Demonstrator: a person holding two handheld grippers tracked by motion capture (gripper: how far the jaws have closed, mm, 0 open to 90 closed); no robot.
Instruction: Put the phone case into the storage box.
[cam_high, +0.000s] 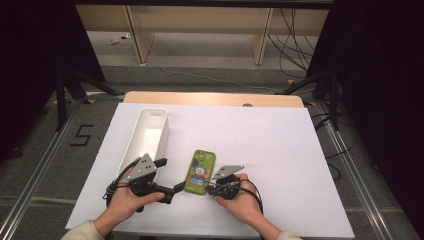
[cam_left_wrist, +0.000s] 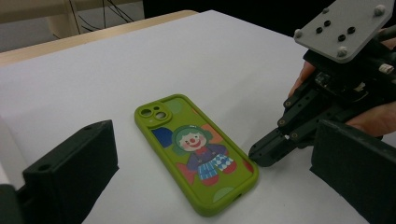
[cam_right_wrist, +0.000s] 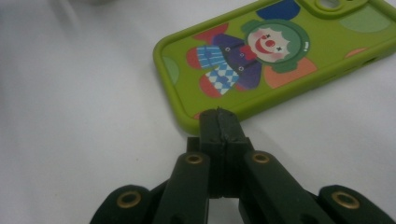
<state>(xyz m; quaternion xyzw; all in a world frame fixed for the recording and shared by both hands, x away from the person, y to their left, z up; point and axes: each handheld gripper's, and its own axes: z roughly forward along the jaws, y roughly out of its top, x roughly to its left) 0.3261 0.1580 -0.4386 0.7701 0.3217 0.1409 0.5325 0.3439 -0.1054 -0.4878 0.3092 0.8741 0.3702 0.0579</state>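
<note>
A green phone case (cam_high: 201, 171) printed with a clown lies flat, picture side up, on the white table top (cam_high: 260, 145). My right gripper (cam_high: 208, 188) is shut with nothing between its jaws. Its tip (cam_right_wrist: 218, 116) rests low on the table against the bottom edge of the phone case (cam_right_wrist: 261, 56), near a corner. My left gripper (cam_high: 171, 175) stands open just left of the case, and its two wide-apart jaws frame the phone case (cam_left_wrist: 196, 154). The left gripper view also has the right gripper (cam_left_wrist: 261, 156) at the case's lower corner.
A long white tray (cam_high: 151, 111), with nothing inside, lies on the left of the table behind my left gripper. The table's wooden far edge (cam_high: 215, 98) shows beyond the white sheet. Black stands and cables are on the floor around.
</note>
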